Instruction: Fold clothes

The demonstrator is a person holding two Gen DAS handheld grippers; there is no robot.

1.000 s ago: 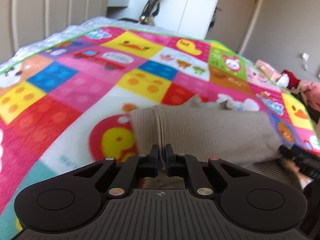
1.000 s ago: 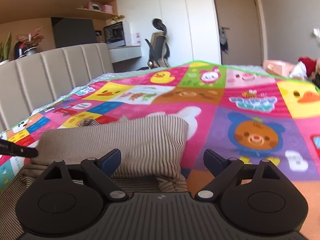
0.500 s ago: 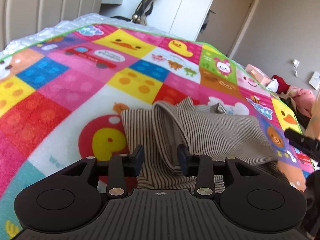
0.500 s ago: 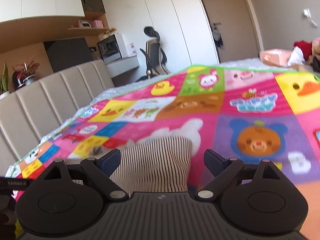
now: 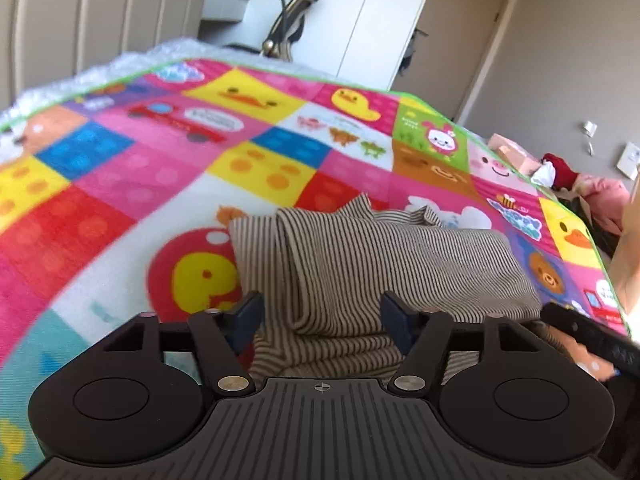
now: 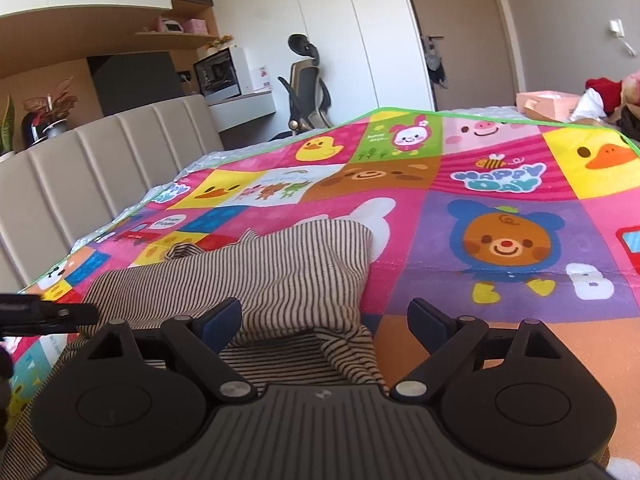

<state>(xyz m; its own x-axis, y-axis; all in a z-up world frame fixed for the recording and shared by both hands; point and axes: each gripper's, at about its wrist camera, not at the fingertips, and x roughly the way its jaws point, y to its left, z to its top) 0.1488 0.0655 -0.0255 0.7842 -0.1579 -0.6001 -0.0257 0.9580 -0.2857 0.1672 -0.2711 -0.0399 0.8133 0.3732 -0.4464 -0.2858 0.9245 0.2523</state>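
Two grippers, both agape & empty: left gripper (image 5: pixel 322 316) had let go striped garment (image 5: pixel 384 264) since 1 s ago; fold laid toward 12 o'clock on play mat (image 5: pixel 120 200); right gripper (image 6: pixel 324 320) stayed wide; fold step judged done

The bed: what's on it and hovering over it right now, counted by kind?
Striped garments: 1, the striped garment, partly folded on the play mat
Colourful play mats: 1, the play mat
Handheld grippers: 2, the left gripper and right gripper, both open, holding nothing
Total: 4
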